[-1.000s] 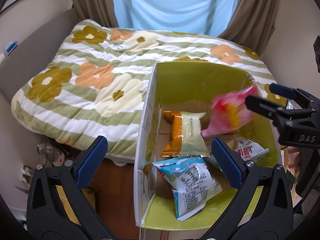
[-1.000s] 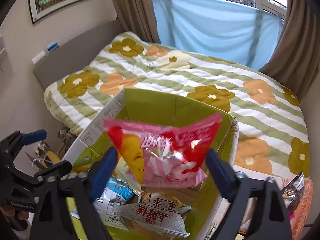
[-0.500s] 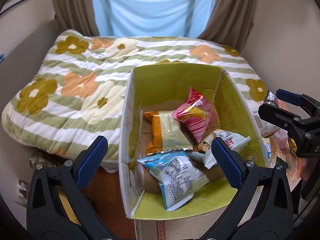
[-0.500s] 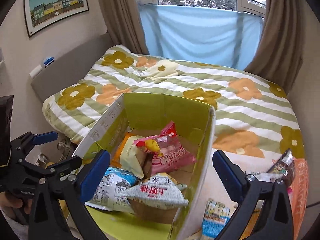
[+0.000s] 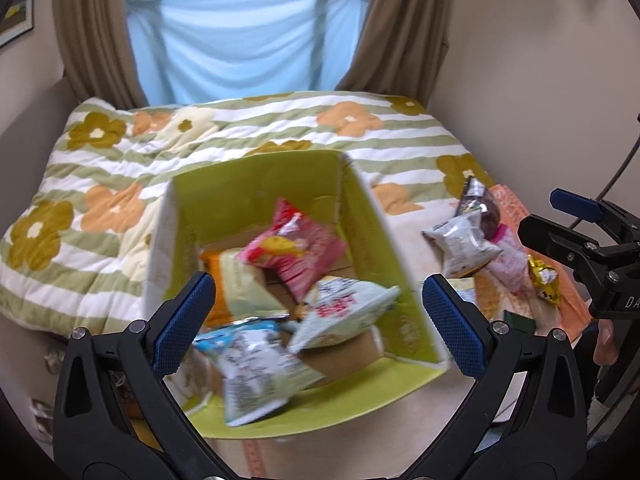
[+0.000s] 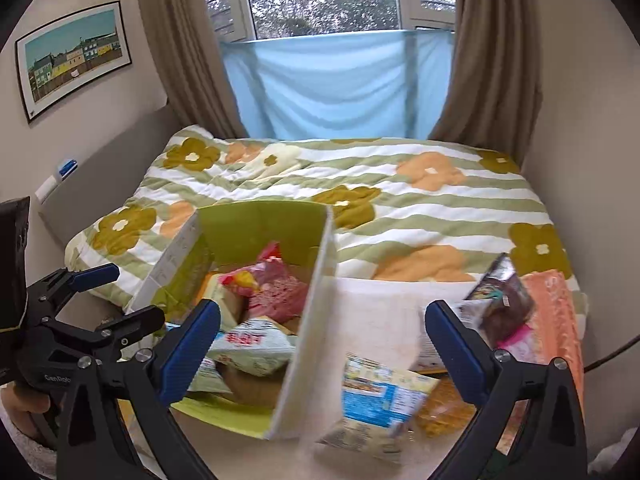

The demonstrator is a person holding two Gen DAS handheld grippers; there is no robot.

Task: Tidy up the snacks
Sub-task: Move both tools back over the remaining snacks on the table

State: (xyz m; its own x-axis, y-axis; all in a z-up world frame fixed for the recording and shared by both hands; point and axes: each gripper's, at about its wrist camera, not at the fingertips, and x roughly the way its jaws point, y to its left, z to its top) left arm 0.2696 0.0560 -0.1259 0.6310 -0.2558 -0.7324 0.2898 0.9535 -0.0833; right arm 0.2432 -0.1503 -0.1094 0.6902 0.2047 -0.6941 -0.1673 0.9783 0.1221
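Through the left wrist view we see our left hand-held gripper [image 5: 316, 320] spread wide and empty above the green box [image 5: 360, 216], where the pink snack bag [image 5: 296, 252] lies among other packets. Through the right wrist view our right hand-held gripper [image 6: 320, 344], jaws just opened and empty, hovers over the box wall, with loose snacks [image 6: 380, 400] on the bed [image 6: 420, 208] to its right.

left gripper [image 5: 316, 320]: jaws spread wide, nothing between the pads, angled downward. right gripper [image 6: 322, 346]: jaws have just been opening and stand fully apart, nothing between them, angled downward. a hand [image 6: 24, 406] grasps the left gripper's handle.
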